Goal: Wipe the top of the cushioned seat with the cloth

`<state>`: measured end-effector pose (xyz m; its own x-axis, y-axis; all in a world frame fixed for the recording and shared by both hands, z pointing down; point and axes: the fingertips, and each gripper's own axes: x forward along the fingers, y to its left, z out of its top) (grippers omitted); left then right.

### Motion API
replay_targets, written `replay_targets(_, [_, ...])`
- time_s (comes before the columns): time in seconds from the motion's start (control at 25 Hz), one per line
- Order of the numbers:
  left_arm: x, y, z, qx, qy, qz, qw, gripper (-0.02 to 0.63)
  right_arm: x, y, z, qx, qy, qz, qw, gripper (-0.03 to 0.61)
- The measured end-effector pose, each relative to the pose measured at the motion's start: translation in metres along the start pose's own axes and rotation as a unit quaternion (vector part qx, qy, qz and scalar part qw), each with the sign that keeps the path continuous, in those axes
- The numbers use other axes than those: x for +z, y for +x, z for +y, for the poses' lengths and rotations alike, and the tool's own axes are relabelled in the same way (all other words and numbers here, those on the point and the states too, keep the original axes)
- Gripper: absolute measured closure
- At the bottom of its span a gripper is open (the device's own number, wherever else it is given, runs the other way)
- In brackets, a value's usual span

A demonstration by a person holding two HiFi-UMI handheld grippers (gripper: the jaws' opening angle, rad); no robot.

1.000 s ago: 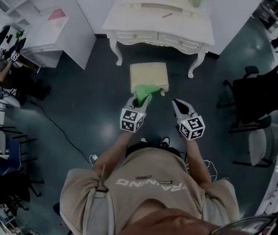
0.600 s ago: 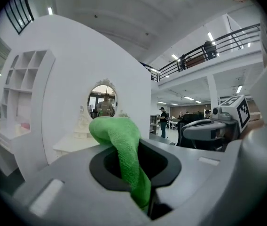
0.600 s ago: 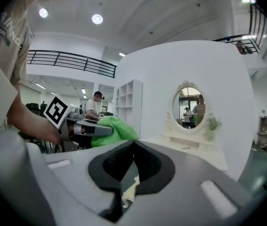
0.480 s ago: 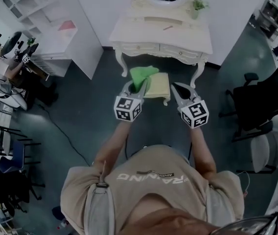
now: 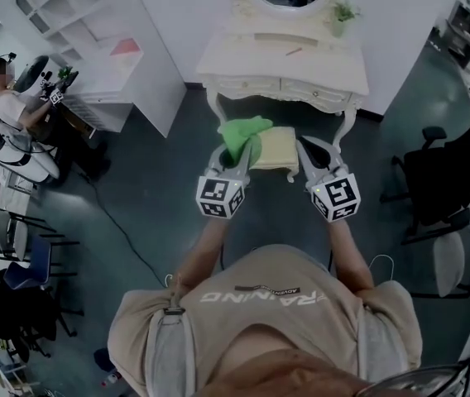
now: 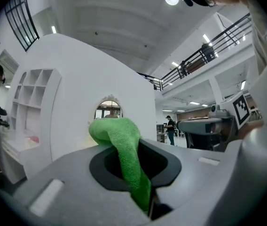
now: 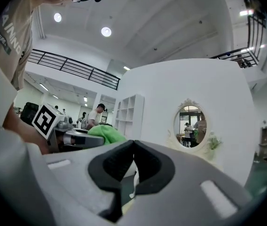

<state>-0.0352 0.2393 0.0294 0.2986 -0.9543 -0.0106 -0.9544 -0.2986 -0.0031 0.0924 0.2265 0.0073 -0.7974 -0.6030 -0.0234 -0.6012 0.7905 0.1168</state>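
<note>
In the head view the cream cushioned seat (image 5: 275, 147) stands on the floor under the front of the white dressing table (image 5: 285, 60). My left gripper (image 5: 246, 149) is shut on the green cloth (image 5: 243, 132), which bunches above the seat's left edge. In the left gripper view the green cloth (image 6: 124, 145) hangs down between the closed jaws. My right gripper (image 5: 308, 148) hovers at the seat's right edge, jaws shut with nothing between them. Whether the cloth touches the seat I cannot tell.
A white shelf unit (image 5: 94, 40) stands at the left, with a person (image 5: 16, 114) beside it. Black office chairs (image 5: 450, 172) stand at the right. A cable (image 5: 115, 230) runs across the dark floor on the left. An oval mirror (image 7: 191, 125) tops the dressing table.
The cloth moved from the seat's near edge to its far left side, with my left gripper following. Both grippers rose in the view and came closer to the dressing table.
</note>
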Motion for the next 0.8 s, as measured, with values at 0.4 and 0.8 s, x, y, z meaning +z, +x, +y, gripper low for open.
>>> replay_targets(0.4, [-0.013, -0.024, -0.001, 0.005, 0.010, 0.009, 0.9999, 0.566, -0.013, -0.014, 0.017, 0.001, 0.016, 0.020, 1.000, 0.577])
replay_targets(0.8, [-0.009, -0.038, -0.008, -0.001, 0.000, -0.004, 1.0000, 0.566, -0.010, -0.023, 0.038, 0.017, 0.014, 0.001, 1.000, 0.577])
